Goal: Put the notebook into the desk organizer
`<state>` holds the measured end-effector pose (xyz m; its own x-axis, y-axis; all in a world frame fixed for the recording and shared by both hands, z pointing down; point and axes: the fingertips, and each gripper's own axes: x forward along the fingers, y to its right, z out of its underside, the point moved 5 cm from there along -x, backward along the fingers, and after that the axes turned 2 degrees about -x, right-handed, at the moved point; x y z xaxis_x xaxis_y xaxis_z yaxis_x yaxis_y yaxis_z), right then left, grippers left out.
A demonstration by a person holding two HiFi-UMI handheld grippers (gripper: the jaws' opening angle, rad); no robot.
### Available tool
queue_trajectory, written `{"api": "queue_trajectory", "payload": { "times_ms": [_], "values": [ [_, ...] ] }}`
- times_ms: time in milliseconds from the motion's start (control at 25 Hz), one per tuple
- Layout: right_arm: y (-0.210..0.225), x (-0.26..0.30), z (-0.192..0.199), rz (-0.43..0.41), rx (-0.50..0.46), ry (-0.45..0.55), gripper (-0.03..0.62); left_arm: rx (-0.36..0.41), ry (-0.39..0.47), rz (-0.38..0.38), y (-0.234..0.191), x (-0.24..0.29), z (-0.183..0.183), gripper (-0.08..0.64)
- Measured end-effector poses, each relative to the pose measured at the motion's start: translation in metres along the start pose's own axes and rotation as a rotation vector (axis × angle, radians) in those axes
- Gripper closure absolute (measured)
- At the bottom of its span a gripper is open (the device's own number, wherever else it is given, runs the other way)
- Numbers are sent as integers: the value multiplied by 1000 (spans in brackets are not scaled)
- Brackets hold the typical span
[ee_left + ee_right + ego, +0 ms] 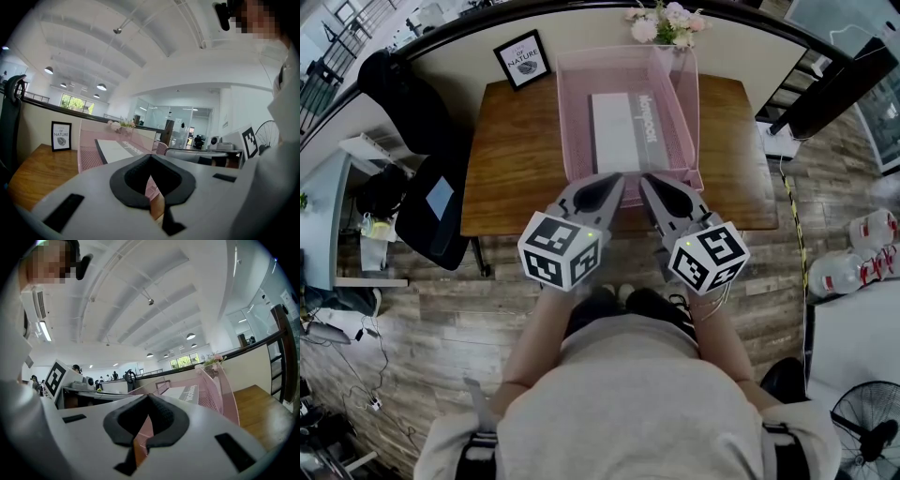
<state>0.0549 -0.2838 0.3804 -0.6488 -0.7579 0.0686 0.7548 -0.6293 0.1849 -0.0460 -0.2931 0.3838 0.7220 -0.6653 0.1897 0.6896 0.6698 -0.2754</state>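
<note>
Resting in desk organizer (570, 122): notebook (614, 131) (left gripper (617, 180), right gripper (647, 180) closed).

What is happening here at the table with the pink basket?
A person holds a two-jaw gripper in each hand. The white and grey notebook lies flat inside the pink mesh desk organizer on the brown wooden table. The left gripper and the right gripper, both shut and empty, are at the organizer's near edge.
</note>
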Motion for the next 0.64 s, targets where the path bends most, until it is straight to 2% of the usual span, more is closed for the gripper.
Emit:
{"api": "queue_trajectory", "payload": {
  "times_ms": [640],
  "values": [
    [-4, 4, -1, -41, -25, -21, 583, 45, -21, 4, 1, 0, -2, 549]
  ]
}}
